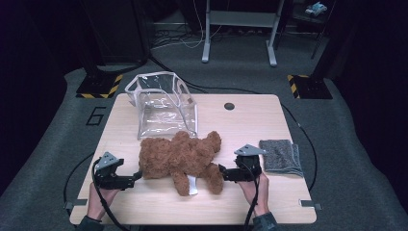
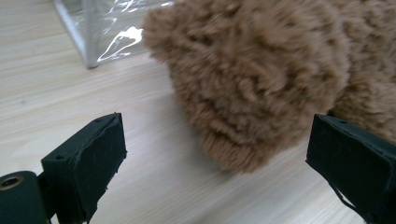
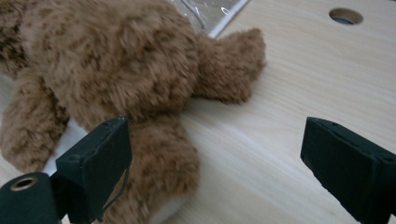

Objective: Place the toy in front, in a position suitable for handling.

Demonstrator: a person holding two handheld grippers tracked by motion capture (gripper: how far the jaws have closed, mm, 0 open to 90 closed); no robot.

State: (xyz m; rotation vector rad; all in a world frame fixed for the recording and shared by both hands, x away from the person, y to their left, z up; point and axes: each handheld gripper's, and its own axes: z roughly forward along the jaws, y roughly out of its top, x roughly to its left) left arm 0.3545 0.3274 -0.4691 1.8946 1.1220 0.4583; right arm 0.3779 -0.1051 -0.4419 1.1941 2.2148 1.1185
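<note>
Two grippers flank a brown teddy bear (image 1: 183, 159) lying across the middle of the wooden table (image 1: 255, 125). High view: the left gripper (image 1: 138, 176) sits at the bear's left end, the right gripper (image 1: 221, 170) at the bear's lower right leg. A clear plastic bag (image 1: 163, 103) stands open just behind the bear, and a grey cloth (image 1: 281, 156) lies folded near the table's right edge, close to the right gripper. A white tag shows under the bear. This view alone gives the cloth and both hands.

Left gripper view: the jaws of the left gripper (image 2: 215, 154) stand wide apart, holding nothing. The rounded furry end of the bear (image 2: 252, 79) lies between and just ahead of them; the right-hand jaw is at or very near the fur, contact cannot be told. A corner of the bag (image 2: 102, 28) shows at upper left.

Right gripper view: the right gripper (image 3: 215, 158) is also spread wide and empty. Its left-hand jaw overlaps a leg of the bear (image 3: 116, 70); contact uncertain. The other jaw is over bare table. A round hole (image 3: 346, 16) in the tabletop shows at upper right.
</note>
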